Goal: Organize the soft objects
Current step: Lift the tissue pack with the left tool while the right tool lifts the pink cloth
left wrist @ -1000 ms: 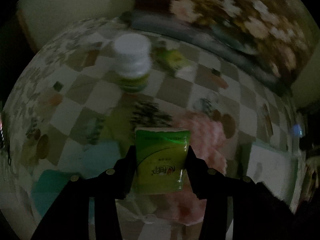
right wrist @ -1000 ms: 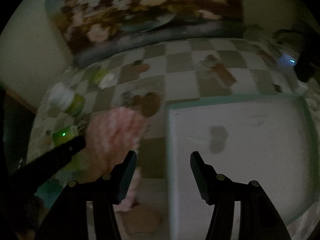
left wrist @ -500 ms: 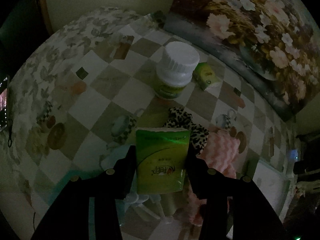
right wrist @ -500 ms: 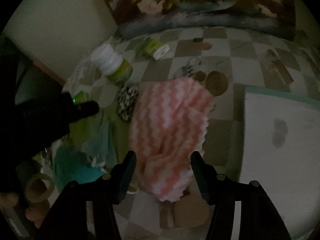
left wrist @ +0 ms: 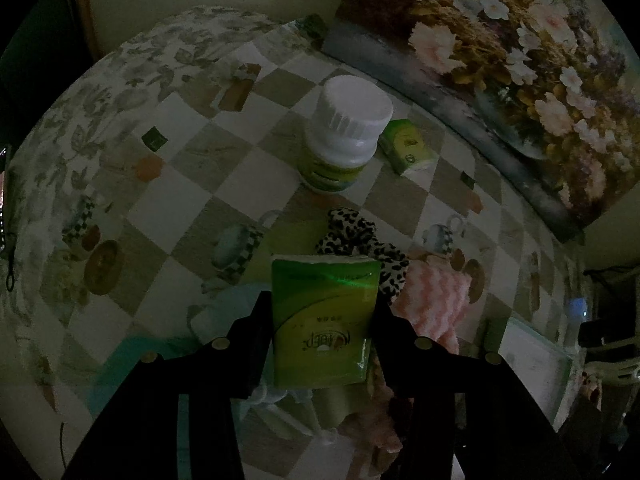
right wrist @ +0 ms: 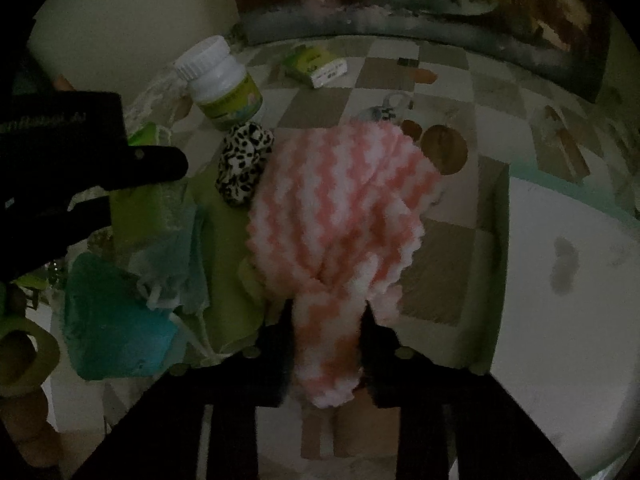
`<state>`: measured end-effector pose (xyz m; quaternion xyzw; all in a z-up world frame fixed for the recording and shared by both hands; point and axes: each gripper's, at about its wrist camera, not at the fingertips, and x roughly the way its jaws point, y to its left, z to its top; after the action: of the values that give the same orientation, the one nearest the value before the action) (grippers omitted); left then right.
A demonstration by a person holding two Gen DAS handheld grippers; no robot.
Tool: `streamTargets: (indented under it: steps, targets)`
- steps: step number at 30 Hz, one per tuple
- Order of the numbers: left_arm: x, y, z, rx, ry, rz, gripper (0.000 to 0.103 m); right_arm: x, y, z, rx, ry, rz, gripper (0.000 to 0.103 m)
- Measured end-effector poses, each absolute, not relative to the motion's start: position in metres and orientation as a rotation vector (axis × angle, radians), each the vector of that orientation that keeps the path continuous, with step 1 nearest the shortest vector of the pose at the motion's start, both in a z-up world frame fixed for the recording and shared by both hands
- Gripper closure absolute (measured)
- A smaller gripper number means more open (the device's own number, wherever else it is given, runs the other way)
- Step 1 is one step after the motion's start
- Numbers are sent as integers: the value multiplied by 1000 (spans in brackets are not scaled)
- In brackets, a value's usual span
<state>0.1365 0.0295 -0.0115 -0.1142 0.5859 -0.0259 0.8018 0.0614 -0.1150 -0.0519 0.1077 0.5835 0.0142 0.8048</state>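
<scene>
the left gripper [left wrist: 323, 320] clamps a green tissue pack [left wrist: 324, 316]; the right gripper [right wrist: 327, 320] has just been closing onto the pink cloth [right wrist: 340, 208]. the white tray [right wrist: 560, 280] holds nothing yet, so sorting looks barely begun.

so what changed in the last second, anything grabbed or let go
The right gripper swung from over the white tray to the pink striped cloth, and its fingers have just been closing, now pinching the cloth's near end. The left gripper stays clamped on the green tissue pack.
</scene>
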Motion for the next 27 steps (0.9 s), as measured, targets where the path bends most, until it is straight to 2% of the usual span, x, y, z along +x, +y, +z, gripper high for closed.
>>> streamTargets:
  steps: [2, 5, 27]
  targets:
    - [136, 29, -11, -242, 1254, -57, 54, 61, -113, -49, 217, 1239, 29, 84]
    - [136, 29, -9, -243, 1251, -61, 54, 61, -110, -39, 189, 1208, 23, 85]
    - [127, 26, 32, -234, 1134, -105, 54, 40, -148, 43, 293, 924, -14, 85]
